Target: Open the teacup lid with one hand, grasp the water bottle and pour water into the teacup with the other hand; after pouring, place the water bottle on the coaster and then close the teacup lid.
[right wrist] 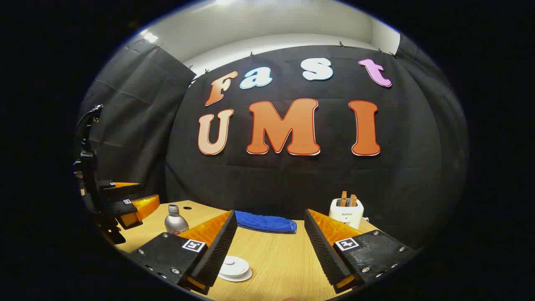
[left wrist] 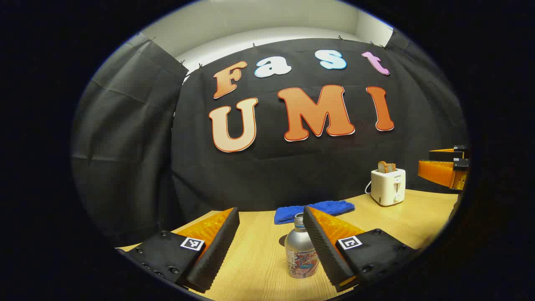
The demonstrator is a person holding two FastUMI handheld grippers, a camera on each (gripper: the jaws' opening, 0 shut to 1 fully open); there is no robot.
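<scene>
on the left, the left hand-held gripper [left wrist: 271, 246] hovers above the worktop [left wrist: 259, 259] with its 2 fingers spread apart, and the water bottle [left wrist: 300, 251] stands upright between them, close against the right finger and well off the left. nothing is clamped yet. the risk here, as i judge it, is an off-centre close: the near finger would push the bottle first and could tip it or skid it along the wood.

further right, the right hand-held gripper [right wrist: 271, 246] is also open, holding nothing, with the teacup lid [right wrist: 234, 266] low by its left finger, partly hidden. the cup under it is hard to make out. a lid this flat gives little to pinch, so the fingers may slip off or drag the cup.

a blue cloth [right wrist: 266, 222] and a toaster [right wrist: 346, 212] sit at the back; i cannot pick out the coaster.
</scene>
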